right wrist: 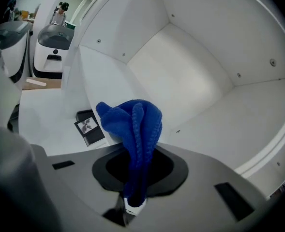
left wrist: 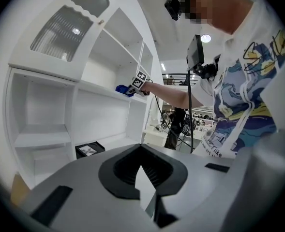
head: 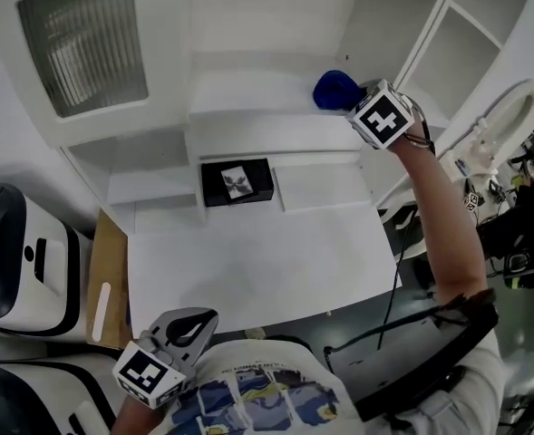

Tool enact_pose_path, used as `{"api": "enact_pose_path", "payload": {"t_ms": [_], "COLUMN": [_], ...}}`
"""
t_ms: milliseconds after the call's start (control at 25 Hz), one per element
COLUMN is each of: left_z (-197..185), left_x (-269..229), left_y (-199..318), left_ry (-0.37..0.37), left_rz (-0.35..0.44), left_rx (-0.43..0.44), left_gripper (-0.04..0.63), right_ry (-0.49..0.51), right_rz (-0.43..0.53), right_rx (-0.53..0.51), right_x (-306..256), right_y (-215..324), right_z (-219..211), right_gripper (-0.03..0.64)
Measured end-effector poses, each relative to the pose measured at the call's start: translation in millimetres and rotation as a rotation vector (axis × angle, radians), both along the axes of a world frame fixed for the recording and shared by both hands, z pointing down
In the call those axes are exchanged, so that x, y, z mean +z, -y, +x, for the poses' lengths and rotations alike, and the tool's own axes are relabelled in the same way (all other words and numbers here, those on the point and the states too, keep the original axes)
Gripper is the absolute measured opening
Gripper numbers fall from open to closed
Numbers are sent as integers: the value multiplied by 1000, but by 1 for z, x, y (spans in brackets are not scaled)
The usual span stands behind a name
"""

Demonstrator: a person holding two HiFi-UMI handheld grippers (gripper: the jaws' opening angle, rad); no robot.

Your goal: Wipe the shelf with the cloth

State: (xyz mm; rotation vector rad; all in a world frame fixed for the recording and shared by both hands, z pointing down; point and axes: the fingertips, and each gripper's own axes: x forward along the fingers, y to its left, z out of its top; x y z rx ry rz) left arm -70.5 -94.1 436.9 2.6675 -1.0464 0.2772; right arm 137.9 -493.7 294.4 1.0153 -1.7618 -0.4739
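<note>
Pinches blue cloth (right wrist: 132,129) in right gripper (right wrist: 134,151) at upper shelf (head: 248,93); jaw tips buried in folds, contact with shelf unclear. Holds left gripper (left wrist: 143,154) low, pressed together, empty.

Left of your cloth (head: 335,89) the shelf (head: 248,98) lies open — the upright (head: 430,34) closes off the right, and the black box (head: 237,182) sits a level below.

Laboratory-style test hall with a mock domestic corner. Upper frame: tall white shelving unit (head: 248,120) with a ribbed-glass cabinet door (head: 83,43). Lower left: rounded white-and-black machines (head: 17,252). Right edge: cabled black equipment (head: 520,243). Upper right of the left gripper view: round ceiling lamp (left wrist: 206,38).
</note>
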Motion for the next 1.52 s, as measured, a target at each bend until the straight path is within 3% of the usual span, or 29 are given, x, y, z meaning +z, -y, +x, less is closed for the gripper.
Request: {"api": "enact_pose_path", "payload": {"t_ms": [200, 400, 520, 640, 800, 920, 1080, 1280, 1520], "left_z": [29, 62, 81, 97, 114, 125, 134, 128, 101], "left_x": [1, 8, 11, 15, 20, 22, 15, 13, 12], "left_y": [23, 41, 49, 54, 56, 51, 42, 10, -57], "left_ry": [14, 30, 40, 48, 62, 75, 100, 83, 62], "left_rz": [-17, -53, -77, -105, -128, -121, -72, -43, -16], "left_rx": [17, 25, 22, 3, 18, 42, 73, 80, 58], "left_gripper": [3, 3, 3, 3, 3, 3, 3, 3, 3], "right_ry": [105, 264, 398, 556, 702, 768, 810, 863, 875], "right_rz": [100, 180, 181, 99, -97, -263, -398, -437, -419], "right_rx": [-29, -90, -112, -99, -35, 13, 53, 42, -3], "right_x": [0, 3, 19, 62, 153, 221, 273, 285, 276], "right_y": [-14, -33, -46, -61, -91, -133, -194, -257, -338], "right_z": [25, 45, 61, 83, 94, 88, 76, 56, 21], "right_gripper": [67, 67, 67, 67, 67, 67, 67, 67, 67]}}
